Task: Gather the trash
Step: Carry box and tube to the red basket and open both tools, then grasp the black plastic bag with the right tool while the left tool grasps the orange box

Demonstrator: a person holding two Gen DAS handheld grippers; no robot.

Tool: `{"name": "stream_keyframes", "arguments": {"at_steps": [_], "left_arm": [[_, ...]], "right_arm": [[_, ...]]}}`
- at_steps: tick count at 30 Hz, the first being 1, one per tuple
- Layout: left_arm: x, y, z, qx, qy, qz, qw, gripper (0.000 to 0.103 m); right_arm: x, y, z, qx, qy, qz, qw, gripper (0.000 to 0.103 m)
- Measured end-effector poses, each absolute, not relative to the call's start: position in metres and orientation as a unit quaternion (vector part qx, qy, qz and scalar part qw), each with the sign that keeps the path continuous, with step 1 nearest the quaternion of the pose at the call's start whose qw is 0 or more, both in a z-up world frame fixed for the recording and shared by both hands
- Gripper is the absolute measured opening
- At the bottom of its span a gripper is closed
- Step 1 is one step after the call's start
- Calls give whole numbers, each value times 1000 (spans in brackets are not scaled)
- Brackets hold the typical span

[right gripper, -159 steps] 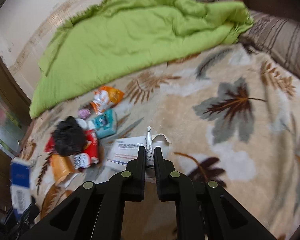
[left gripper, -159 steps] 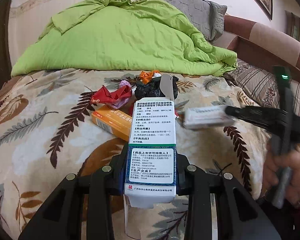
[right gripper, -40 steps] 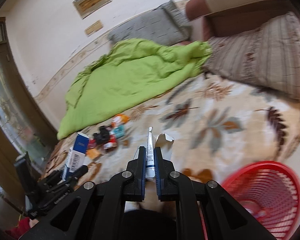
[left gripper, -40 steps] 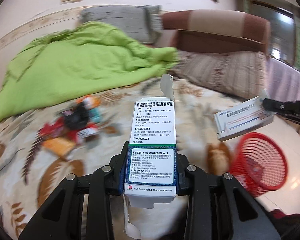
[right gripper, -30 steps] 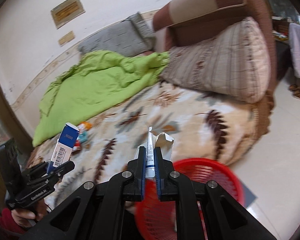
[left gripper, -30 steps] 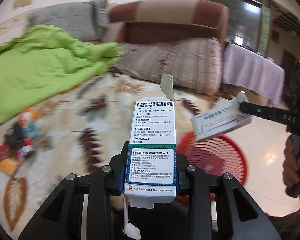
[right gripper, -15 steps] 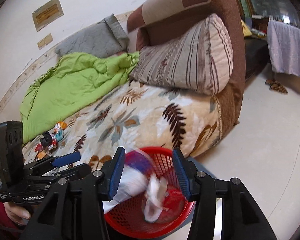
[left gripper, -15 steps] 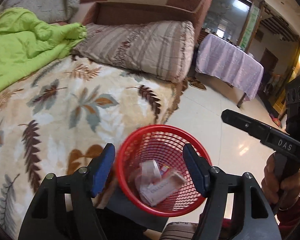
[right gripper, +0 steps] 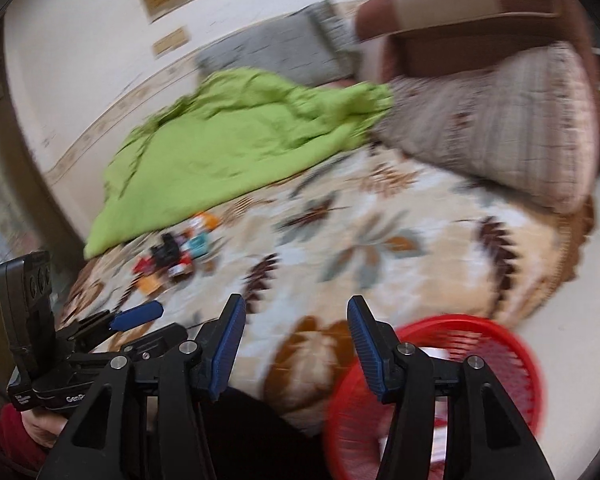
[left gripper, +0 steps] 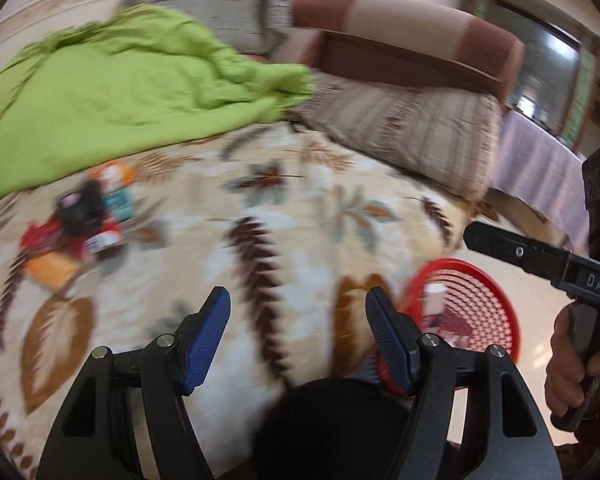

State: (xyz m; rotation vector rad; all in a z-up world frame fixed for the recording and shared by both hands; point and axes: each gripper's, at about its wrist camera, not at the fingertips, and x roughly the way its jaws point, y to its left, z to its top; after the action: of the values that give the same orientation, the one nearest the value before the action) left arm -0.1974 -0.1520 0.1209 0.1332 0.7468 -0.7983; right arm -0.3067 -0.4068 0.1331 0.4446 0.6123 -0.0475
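My left gripper (left gripper: 298,304) is open and empty above the near edge of the bed. My right gripper (right gripper: 296,312) is open and empty too, over the bed edge beside the red mesh basket (right gripper: 500,364). The basket (left gripper: 472,304) stands on the floor to the right of the bed and holds dropped boxes. A pile of trash (left gripper: 80,220) lies on the leaf-patterned blanket at the left: a black wad, red wrappers, an orange box, a teal packet. It also shows in the right wrist view (right gripper: 172,258). Both views are blurred.
A green quilt (left gripper: 120,92) lies bunched at the back of the bed. A striped pillow (left gripper: 412,132) and a brown headboard (left gripper: 400,48) are at the right. A table with a lilac cloth (left gripper: 540,168) stands beyond on the tiled floor.
Both grippers opened and dropped their boxes into the red basket. Both have since swung left, back toward the bed and the trash pile.
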Motion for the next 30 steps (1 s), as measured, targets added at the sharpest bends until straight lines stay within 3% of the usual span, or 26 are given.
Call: {"name": "stream_keyframes", "arguments": {"at_steps": [6, 10, 17, 28, 29, 30], "left_arm": [[-167, -78, 124, 25, 357, -300, 884, 69], [-140, -33, 118, -30, 370, -237, 898, 69], [-96, 20, 87, -110, 409, -136, 896, 69], [-53, 49, 77, -160, 428, -112, 882, 69], [-49, 48, 76, -161, 430, -111, 882, 69], [-45, 48, 75, -161, 431, -111, 881, 69]], "right_arm": [[-242, -356, 129, 210, 322, 60, 921, 66], [-197, -322, 131, 205, 332, 96, 916, 67], [-106, -269, 127, 192, 352, 124, 908, 75], [38, -226, 76, 222, 397, 96, 885, 74], [46, -226, 70, 227, 403, 94, 881, 60], [52, -225, 64, 237, 406, 101, 877, 31]]}}
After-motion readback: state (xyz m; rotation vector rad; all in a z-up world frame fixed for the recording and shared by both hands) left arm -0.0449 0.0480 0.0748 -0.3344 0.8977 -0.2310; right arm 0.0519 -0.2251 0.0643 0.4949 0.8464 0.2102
